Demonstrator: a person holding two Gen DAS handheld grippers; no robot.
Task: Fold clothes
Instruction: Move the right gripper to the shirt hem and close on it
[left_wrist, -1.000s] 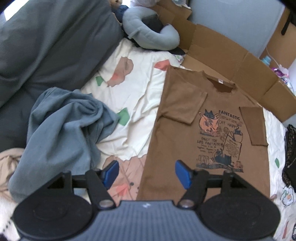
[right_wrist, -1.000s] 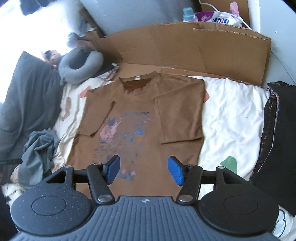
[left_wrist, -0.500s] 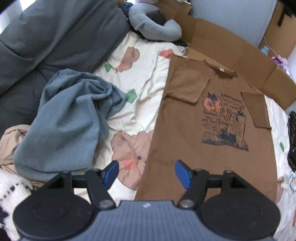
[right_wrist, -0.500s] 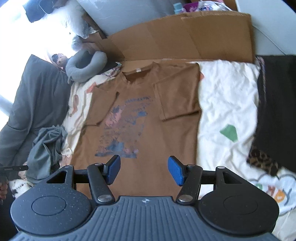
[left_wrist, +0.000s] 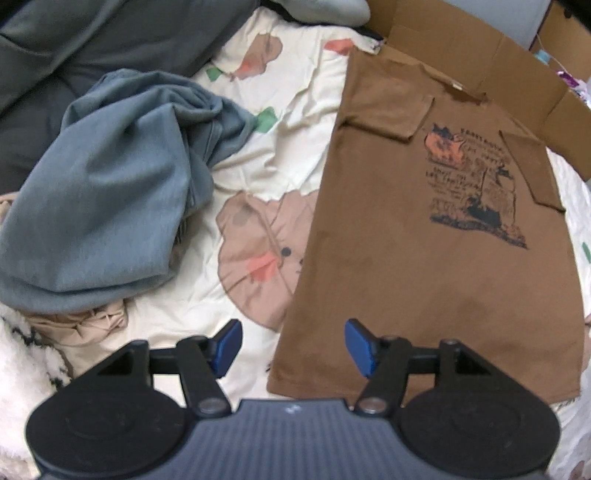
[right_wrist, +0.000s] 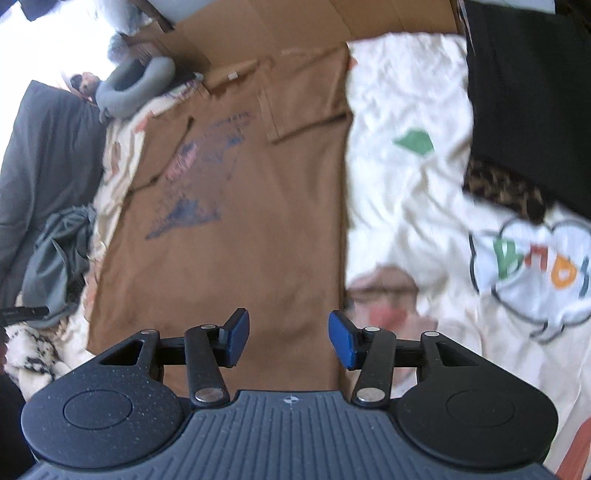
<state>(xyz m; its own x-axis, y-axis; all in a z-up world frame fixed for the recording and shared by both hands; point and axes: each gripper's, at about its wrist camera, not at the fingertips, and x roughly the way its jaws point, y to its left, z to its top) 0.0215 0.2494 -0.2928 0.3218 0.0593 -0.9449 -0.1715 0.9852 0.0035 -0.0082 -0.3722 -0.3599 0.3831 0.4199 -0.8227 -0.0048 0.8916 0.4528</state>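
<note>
A brown printed T-shirt (left_wrist: 436, 258) lies flat on a cream patterned bedsheet (left_wrist: 303, 92), front up, both short sleeves folded inward over the chest. In the left wrist view my left gripper (left_wrist: 291, 349) hovers over the shirt's near left hem corner; its jaws are closing, with nothing pressed between the blue pads. In the right wrist view the same T-shirt (right_wrist: 236, 221) stretches away from my right gripper (right_wrist: 288, 341), which hangs over the near right part of the hem. Its jaws are closing too, and the pads grip nothing.
A crumpled grey-blue garment (left_wrist: 110, 206) and beige cloth (left_wrist: 88, 325) lie left of the shirt. Dark grey bedding (left_wrist: 74, 40) fills the far left. Flattened cardboard (left_wrist: 517, 74) lines the far side. Black and leopard-print fabric (right_wrist: 524, 110) lies on the right, a grey neck pillow (right_wrist: 133, 85) behind.
Both grippers have sunk and drawn back toward the shirt's hem, which now sits just beyond the fingertips. The right jaws have narrowed visibly; the left only slightly.
</note>
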